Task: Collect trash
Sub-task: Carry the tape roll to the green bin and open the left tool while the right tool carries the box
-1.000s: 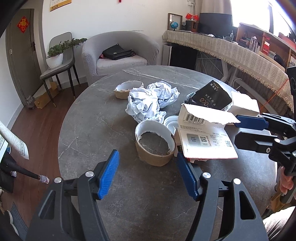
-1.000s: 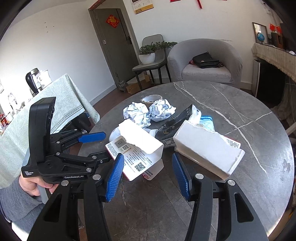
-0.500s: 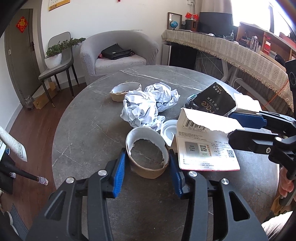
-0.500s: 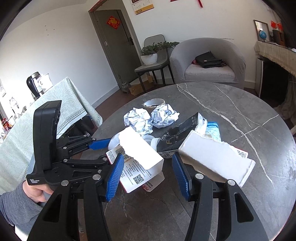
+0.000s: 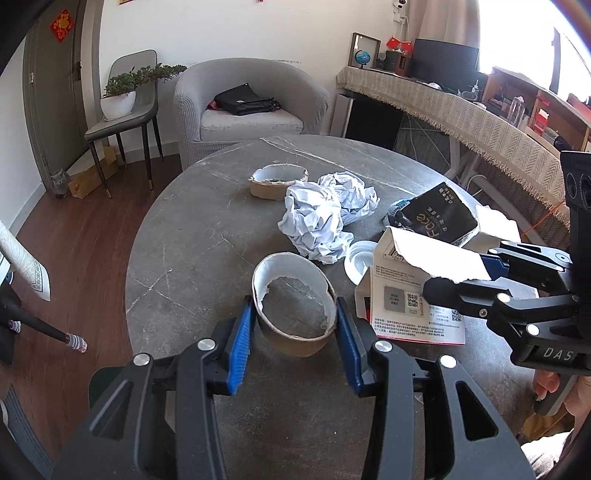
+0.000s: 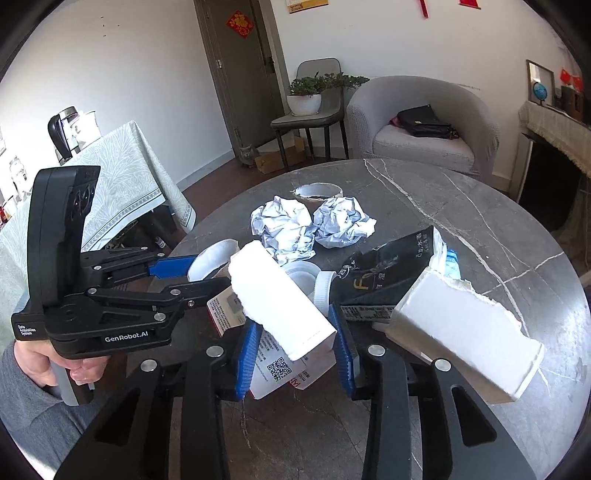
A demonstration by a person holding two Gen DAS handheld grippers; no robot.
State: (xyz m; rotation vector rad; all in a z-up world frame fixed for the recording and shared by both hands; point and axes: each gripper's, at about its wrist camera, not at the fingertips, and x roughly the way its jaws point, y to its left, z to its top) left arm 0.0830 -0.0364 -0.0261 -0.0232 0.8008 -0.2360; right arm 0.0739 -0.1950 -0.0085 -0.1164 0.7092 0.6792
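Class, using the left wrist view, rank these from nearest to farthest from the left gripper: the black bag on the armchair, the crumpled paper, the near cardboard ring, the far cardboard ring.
1. Near cardboard ring, between the left gripper's fingers.
2. Crumpled paper, mid-table, just beyond.
3. Far cardboard ring, toward the table's back edge.
4. Black bag, on the armchair past the table.

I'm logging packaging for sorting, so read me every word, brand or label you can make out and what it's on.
"GenRobot.AI": side of the black left gripper.
"Data Acquisition System": its rear, tiny.
"DAS": body of the black right gripper.
"FOCE", upside down and uncertain: black printed carton.
QR codes, barcode and small print on the torn white cardboard box: too small to read.
Red door sign: unreadable.
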